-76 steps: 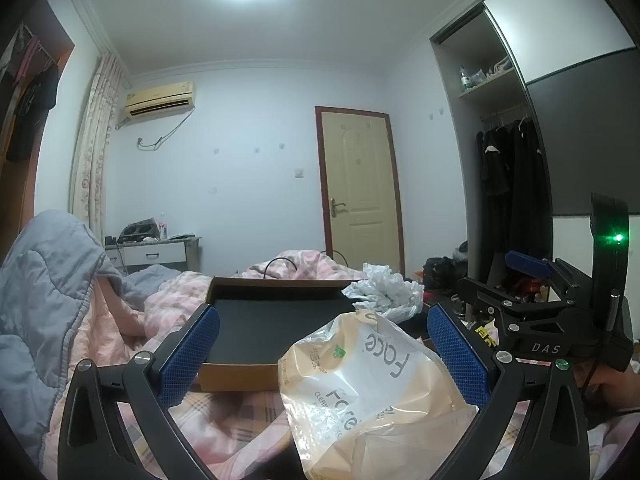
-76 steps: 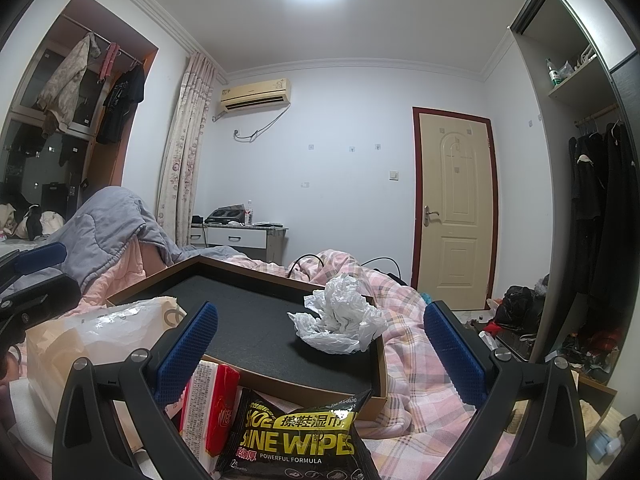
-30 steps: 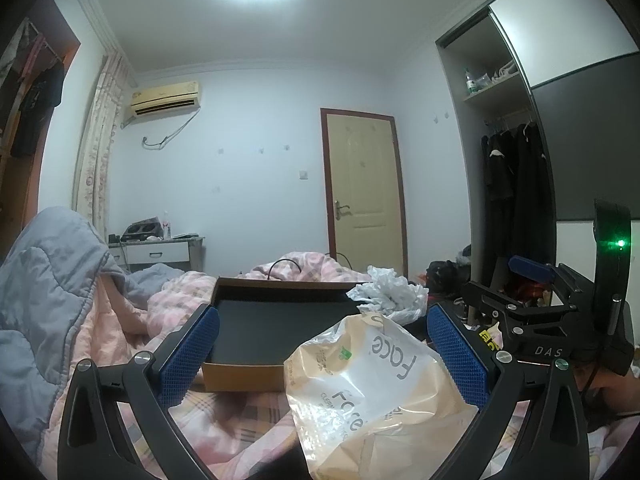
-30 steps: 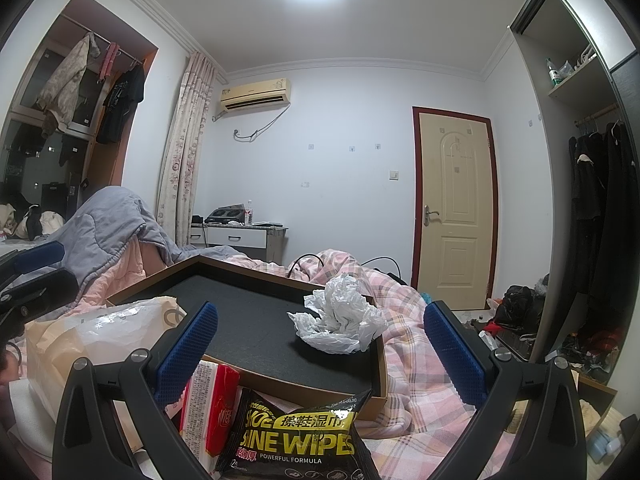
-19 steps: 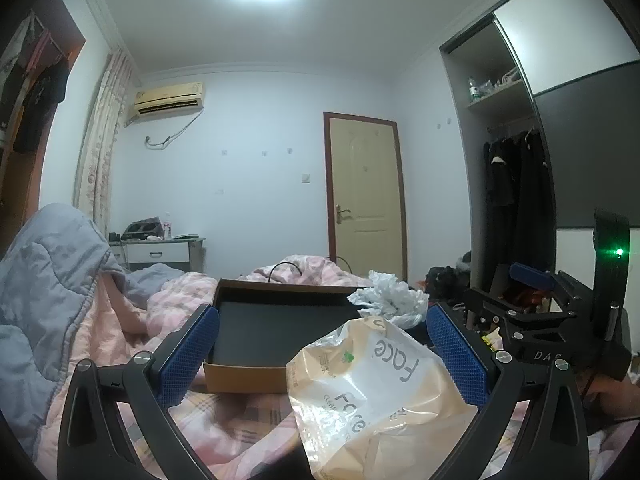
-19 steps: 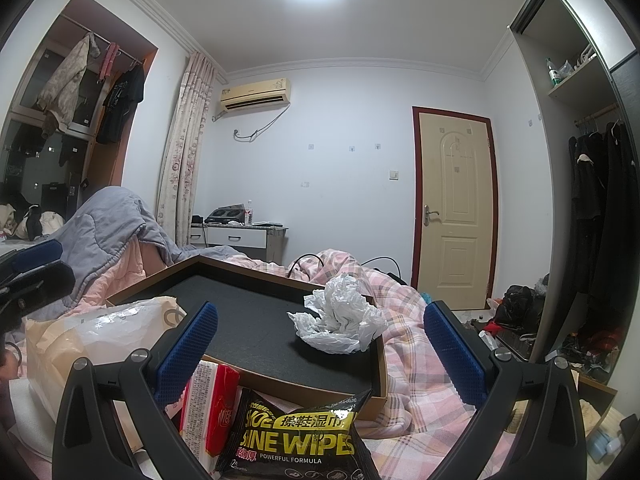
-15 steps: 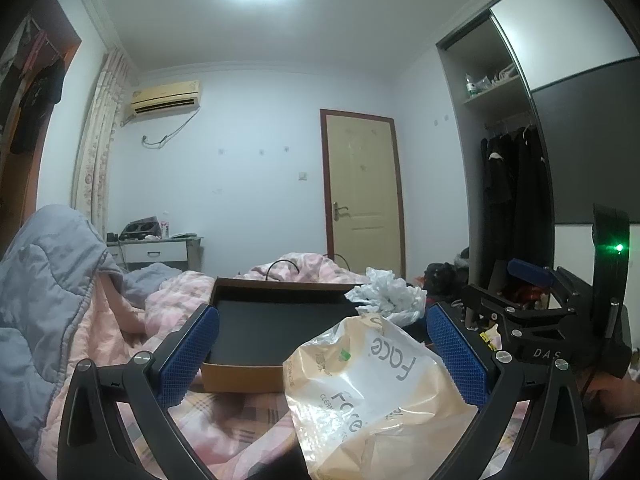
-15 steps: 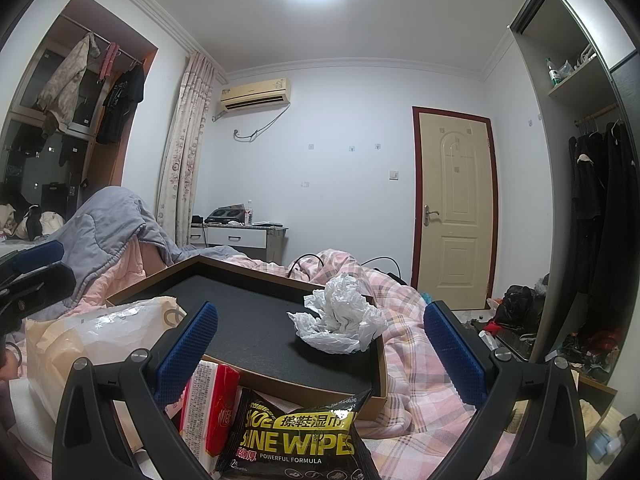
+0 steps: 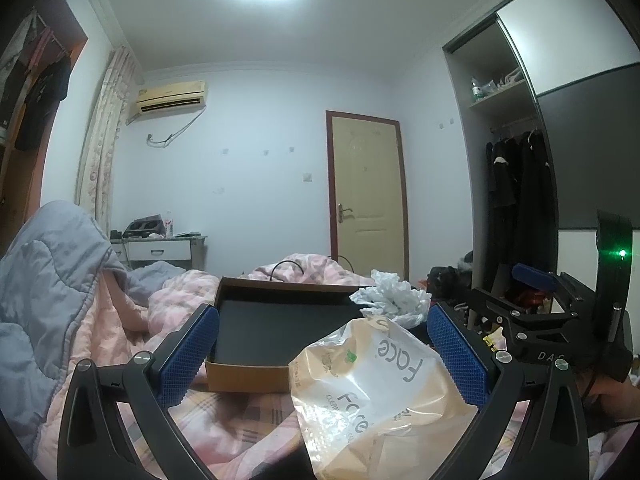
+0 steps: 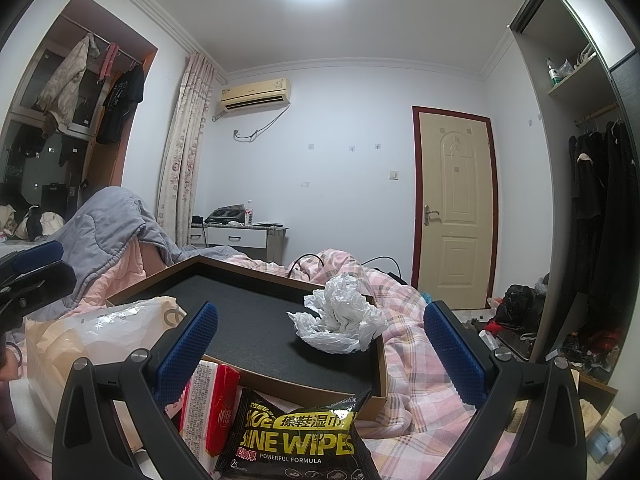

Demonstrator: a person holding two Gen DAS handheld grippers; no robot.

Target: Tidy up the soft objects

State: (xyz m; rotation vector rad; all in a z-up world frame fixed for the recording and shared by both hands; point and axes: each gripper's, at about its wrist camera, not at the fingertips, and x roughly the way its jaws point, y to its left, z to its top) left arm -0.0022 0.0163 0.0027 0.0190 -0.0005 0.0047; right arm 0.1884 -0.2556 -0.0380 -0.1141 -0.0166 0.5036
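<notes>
Crinkled beige plastic fills the space just ahead of our left gripper (image 9: 323, 354) — a soft face-towel bag (image 9: 384, 388) lying on the pink checked bedspread (image 9: 248, 412), between the spread blue pads but not pinched by them. Those fingers stand wide and released, holding nothing. Beyond the bag sits the shallow cardboard tray (image 9: 248, 372) with its dark lining, the bag just beside the tray's near right corner. A crumpled white plastic bag (image 9: 394, 300) shows at the tray's far right corner.

From the right wrist view the same tray (image 10: 320, 388) lies ahead, and the crumpled white bag (image 10: 340, 320) rests inside it, near the right edge. Our right gripper (image 10: 320, 354) is likewise released, with nothing between the pads. Just below it, off the tray's near edge, lie a red-and-white tissue pack (image 10: 208, 408) and a black shoe-wipes pack (image 10: 296, 436), touching one another.

We judge the task barely begun: one soft item is in the tray, three wait outside it. Neither gripper has committed to a grasp yet. The next move likely calls for lowering onto one pack — the wipes for the right, the beige bag for the left — and closing on a firm fold, since the slack film may slip or bunch.
</notes>
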